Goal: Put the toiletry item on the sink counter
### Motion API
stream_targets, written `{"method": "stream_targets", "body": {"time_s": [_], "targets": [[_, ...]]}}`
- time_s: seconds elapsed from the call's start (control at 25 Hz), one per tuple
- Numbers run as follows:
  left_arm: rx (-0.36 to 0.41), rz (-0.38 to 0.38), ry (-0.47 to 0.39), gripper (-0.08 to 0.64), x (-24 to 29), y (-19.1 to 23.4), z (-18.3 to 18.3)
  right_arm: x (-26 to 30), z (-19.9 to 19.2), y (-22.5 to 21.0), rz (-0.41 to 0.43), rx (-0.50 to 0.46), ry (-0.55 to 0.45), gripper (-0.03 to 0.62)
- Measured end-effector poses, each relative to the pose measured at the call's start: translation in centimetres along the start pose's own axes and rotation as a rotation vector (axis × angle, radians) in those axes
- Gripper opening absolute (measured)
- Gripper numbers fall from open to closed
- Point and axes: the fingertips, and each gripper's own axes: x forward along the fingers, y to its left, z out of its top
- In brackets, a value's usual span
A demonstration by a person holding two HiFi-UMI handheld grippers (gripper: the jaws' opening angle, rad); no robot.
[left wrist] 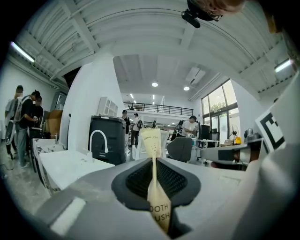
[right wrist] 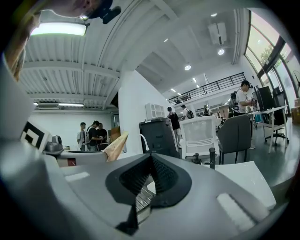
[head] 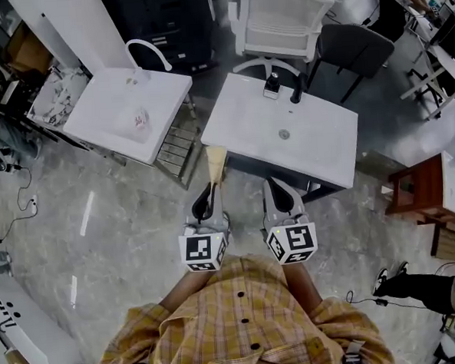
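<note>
A flat cream toothbrush packet (head: 216,164) sticks forward out of my left gripper (head: 206,203), which is shut on its lower end. In the left gripper view the packet (left wrist: 151,140) stands upright between the dark pads, with print on its base. My right gripper (head: 282,201) is beside it, shut with nothing in it; its jaws meet at the tip (right wrist: 151,157). Both grippers hover over the floor just short of the near edge of the white sink counter (head: 318,152), which carries a black faucet (head: 295,95) and a drain (head: 284,134). The packet's tip (right wrist: 116,146) shows in the right gripper view.
A second white sink (head: 104,108) with a white faucet (head: 149,51) stands to the left, and a metal grate (head: 177,146) lies between the two. Behind the counter are a white mesh chair (head: 279,16) and a dark chair (head: 355,48). A wooden stool (head: 420,192) stands at the right. People stand far off.
</note>
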Motion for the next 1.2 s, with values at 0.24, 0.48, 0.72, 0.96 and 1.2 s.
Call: {"method": "stream_targets", "body": {"time_s": [0.24,0.48,0.72,0.96,1.2], "targets": [[-0.001,-0.057,-0.005,0.029,5.7,4.7,1.8,7.2,1.6,0.6,-0.023,-0.024,0.003,0.000],[-0.014,-0.092,-0.004,0.029,10.1,8.6,3.2,12.6,3.2,0.2,-0.069,-0.040,-0.001,0.000],[-0.035,-0.134,0.003,0.029,13.1,9.9,3.1,14.7,3.5,-0.7,-0.124,-0.052,0.017,0.000],[-0.049,-0.153,0.015,0.029,14.1,10.2,2.6,15.7,3.0,-1.7,-0.150,-0.046,0.041,0.000],[-0.061,-0.137,0.025,0.029,14.8,10.4,2.4,16.4,3.0,-1.8,-0.125,-0.046,0.051,0.000]]}}
